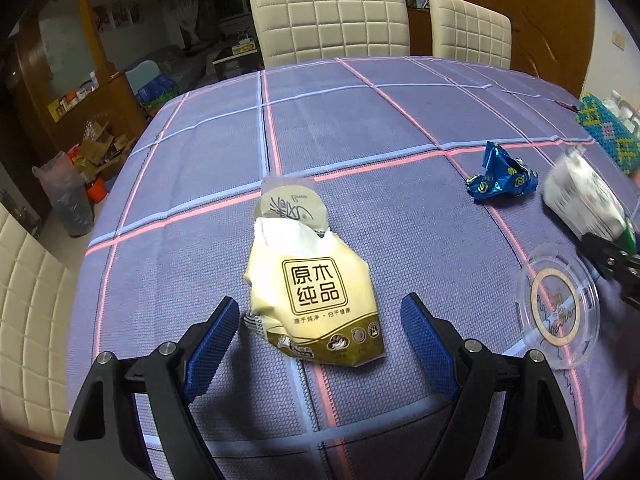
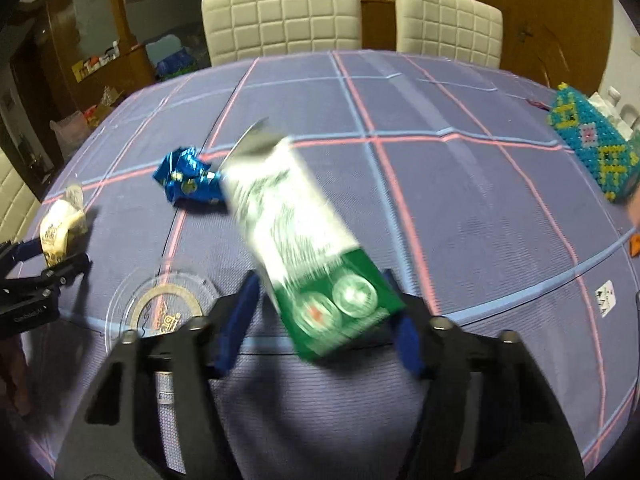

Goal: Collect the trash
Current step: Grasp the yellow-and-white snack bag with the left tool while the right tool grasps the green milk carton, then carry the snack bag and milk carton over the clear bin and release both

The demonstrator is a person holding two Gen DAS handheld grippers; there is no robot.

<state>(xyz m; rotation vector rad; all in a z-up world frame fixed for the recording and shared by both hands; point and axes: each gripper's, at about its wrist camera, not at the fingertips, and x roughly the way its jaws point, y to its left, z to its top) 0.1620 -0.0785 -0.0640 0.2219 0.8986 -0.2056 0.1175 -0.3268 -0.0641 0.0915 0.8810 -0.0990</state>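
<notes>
A cream and gold torn wrapper (image 1: 316,292) lies on the purple checked tablecloth (image 1: 360,128), between the fingers of my open left gripper (image 1: 320,320); it also shows far left in the right wrist view (image 2: 64,220). A crumpled blue foil wrapper (image 1: 500,178) (image 2: 188,180) lies further back. A clear round plastic lid (image 1: 560,312) (image 2: 160,308) lies flat on the cloth. My right gripper (image 2: 324,300) is shut on the green end of a white and green carton (image 2: 304,240), blurred and tilted up to the left; the carton shows at the left wrist view's right edge (image 1: 584,196).
Two cream quilted chairs (image 1: 332,20) (image 1: 472,28) stand at the far table edge. A teal beaded box (image 2: 592,144) sits at the right. A trash bag (image 1: 68,196) and clutter stand on the floor to the left.
</notes>
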